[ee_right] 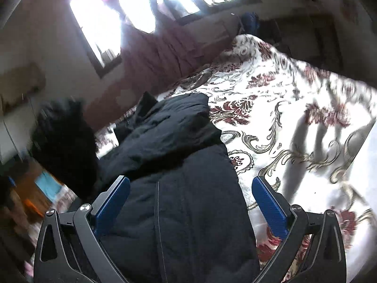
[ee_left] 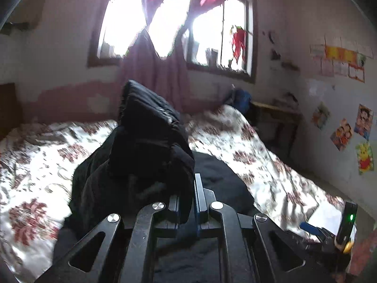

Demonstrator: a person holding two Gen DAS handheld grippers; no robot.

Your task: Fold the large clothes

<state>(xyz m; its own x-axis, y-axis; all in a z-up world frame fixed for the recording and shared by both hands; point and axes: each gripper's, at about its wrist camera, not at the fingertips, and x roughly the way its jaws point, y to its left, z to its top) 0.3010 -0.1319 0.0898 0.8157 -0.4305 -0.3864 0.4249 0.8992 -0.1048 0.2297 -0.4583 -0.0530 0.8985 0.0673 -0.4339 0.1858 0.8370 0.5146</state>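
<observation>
Left gripper fingers clamp a fold of the black padded jacket, fingertips apparently hidden beneath it. Right gripper fingers apart, jacket between them, on the blurred floral-quilted bed.

Left gripper: black linkage arms showing round silver pivot screws, with blue-edged fingers. Right gripper: matching black frame carrying ribbed blue pads and small silver screws.
</observation>
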